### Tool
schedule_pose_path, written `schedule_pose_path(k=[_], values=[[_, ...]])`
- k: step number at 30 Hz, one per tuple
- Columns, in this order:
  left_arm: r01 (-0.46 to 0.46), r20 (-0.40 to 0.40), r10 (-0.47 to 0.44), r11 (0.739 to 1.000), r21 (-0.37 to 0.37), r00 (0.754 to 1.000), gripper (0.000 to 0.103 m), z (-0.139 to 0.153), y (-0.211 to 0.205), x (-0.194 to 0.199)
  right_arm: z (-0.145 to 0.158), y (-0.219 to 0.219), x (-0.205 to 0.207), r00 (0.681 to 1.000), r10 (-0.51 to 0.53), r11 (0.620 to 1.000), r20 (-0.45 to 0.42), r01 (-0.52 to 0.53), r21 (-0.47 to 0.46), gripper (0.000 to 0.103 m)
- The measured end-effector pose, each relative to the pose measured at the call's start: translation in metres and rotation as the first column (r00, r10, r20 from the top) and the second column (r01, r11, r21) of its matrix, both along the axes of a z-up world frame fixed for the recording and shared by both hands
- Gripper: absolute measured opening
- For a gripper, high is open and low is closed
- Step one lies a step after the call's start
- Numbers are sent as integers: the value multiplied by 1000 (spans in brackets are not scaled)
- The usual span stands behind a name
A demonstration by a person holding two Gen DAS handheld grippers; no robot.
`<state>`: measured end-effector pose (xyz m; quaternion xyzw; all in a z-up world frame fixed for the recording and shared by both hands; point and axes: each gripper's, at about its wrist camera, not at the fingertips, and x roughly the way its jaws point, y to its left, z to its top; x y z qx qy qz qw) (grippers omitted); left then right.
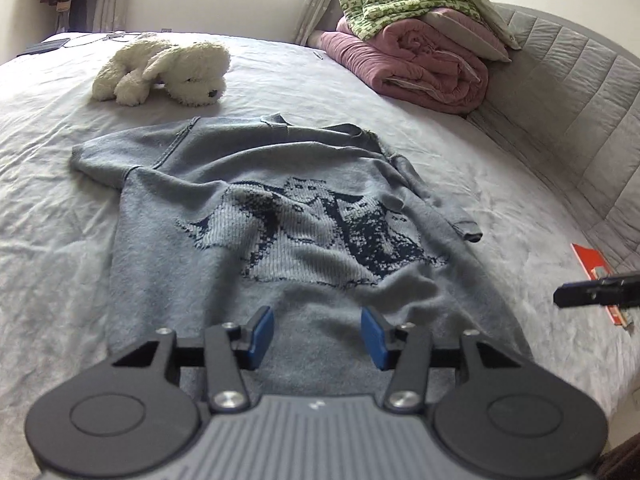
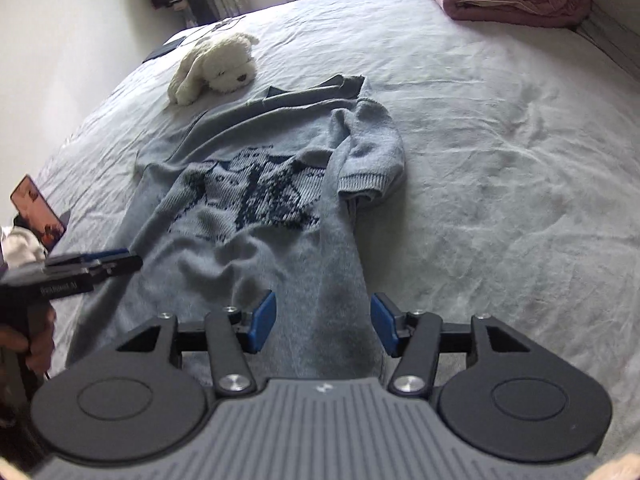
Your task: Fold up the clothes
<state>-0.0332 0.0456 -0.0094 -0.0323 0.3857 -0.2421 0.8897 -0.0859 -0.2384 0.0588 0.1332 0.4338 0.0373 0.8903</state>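
A grey-blue knit sweater [image 1: 256, 240] with a dark pattern on the chest lies spread on the bed, collar far, hem near me. It also shows in the right wrist view [image 2: 248, 208], its right sleeve folded in over the body. My left gripper [image 1: 317, 334] is open and empty just above the hem. My right gripper [image 2: 323, 326] is open and empty above the hem's right side. The left gripper shows in the right wrist view [image 2: 100, 264]; the right gripper's tip shows in the left wrist view [image 1: 592, 294].
A white plush dog [image 1: 168, 70] lies beyond the collar. A pink quilt [image 1: 412, 68] with green bedding [image 1: 400, 0] is stacked far right by the padded headboard [image 1: 580, 128]. A red booklet [image 1: 600, 280] lies at the right. A phone [image 2: 38, 210] stands at the bed's left edge.
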Motion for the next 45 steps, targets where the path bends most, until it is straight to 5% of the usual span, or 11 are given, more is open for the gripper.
schedule_pose_path(k=[7, 14, 19, 25, 38, 45], values=[[-27, -5, 27, 999, -18, 1000, 54, -15, -18, 25, -13, -21, 54, 986, -165, 972, -1, 163, 169, 58], [-103, -59, 102, 995, -18, 993, 54, -31, -18, 43, -52, -44, 104, 930, -359, 901, -80, 368, 232, 58], [-114, -60, 113, 993, -13, 992, 54, -32, -19, 50, -66, -62, 123, 901, -420, 854, -110, 433, 290, 19], [-130, -68, 128, 991, -21, 989, 54, -33, -14, 55, -46, -72, 143, 867, -498, 861, -13, 496, 111, 9], [-129, -72, 127, 992, -16, 989, 54, -35, -12, 57, -15, -109, 192, 805, -574, 794, 150, 592, -139, 8], [-127, -76, 126, 992, -19, 989, 54, -35, -11, 57, -28, -121, 215, 786, -593, 744, 176, 618, -253, 6]])
